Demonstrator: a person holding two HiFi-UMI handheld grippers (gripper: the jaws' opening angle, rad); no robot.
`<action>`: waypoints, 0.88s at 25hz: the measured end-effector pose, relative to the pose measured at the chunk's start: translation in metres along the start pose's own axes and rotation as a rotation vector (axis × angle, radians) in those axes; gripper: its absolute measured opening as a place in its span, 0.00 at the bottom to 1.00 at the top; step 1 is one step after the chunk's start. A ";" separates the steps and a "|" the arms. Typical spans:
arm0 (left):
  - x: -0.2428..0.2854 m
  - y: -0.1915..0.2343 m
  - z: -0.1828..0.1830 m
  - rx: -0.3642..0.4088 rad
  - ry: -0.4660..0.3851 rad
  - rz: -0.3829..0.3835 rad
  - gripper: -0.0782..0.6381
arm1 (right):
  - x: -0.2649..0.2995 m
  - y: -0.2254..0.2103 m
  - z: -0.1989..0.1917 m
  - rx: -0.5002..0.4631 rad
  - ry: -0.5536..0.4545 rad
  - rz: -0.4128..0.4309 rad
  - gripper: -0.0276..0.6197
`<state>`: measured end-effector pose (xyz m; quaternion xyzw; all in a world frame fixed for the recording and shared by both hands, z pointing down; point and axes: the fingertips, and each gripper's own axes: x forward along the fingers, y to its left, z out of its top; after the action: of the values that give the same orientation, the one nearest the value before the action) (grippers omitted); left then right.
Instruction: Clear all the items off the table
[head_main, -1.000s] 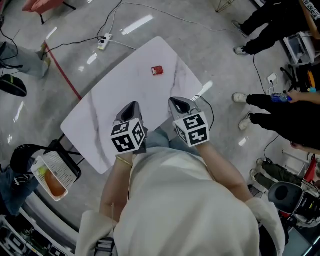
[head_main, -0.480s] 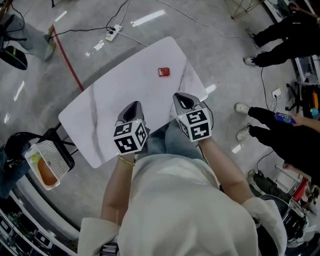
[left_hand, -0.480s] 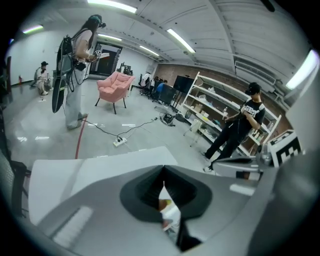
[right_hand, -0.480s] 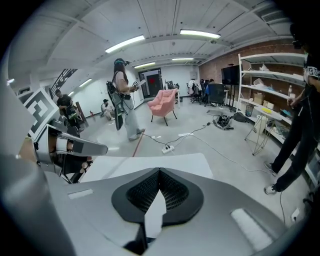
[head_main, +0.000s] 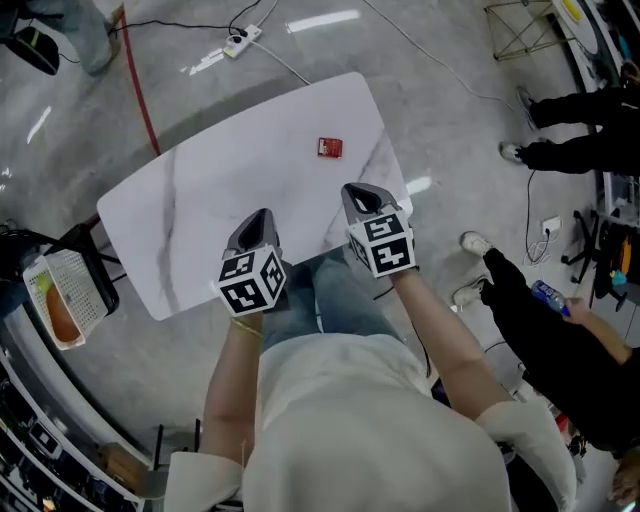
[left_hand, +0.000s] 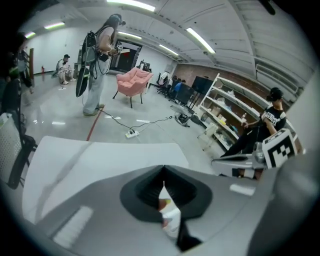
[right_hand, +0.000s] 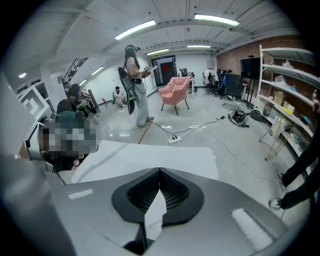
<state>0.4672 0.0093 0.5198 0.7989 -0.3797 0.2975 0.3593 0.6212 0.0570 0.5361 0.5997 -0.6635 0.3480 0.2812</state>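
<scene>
Left gripper (head_main: 262, 216) and right gripper (head_main: 357, 193), both clenched shut, hover over the lower edge of the white marble-look tabletop (head_main: 200, 190). Only the head view shows the small red packet (head_main: 329, 147), upper centre. Only the gripper views show a pink armchair (left_hand: 133, 81). The glossy grey floor (head_main: 450, 100) surrounds the table. The packet has not moved on the table since earlier.

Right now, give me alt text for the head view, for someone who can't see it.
A person, seen from above, holds the left gripper and right gripper, both shut, over the near edge of a white marbled table. A small red packet lies farther along it, untouched.
</scene>
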 end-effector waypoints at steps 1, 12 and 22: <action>0.005 0.002 -0.004 -0.016 0.001 0.013 0.12 | 0.007 -0.004 -0.002 -0.010 0.009 0.009 0.04; 0.055 0.012 -0.041 -0.088 0.052 0.098 0.12 | 0.088 -0.029 -0.030 -0.122 0.087 0.075 0.22; 0.099 0.014 -0.066 -0.139 0.094 0.125 0.12 | 0.159 -0.058 -0.062 -0.172 0.173 0.085 0.32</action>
<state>0.4951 0.0166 0.6365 0.7320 -0.4313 0.3292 0.4121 0.6567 0.0088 0.7065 0.5123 -0.6889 0.3521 0.3727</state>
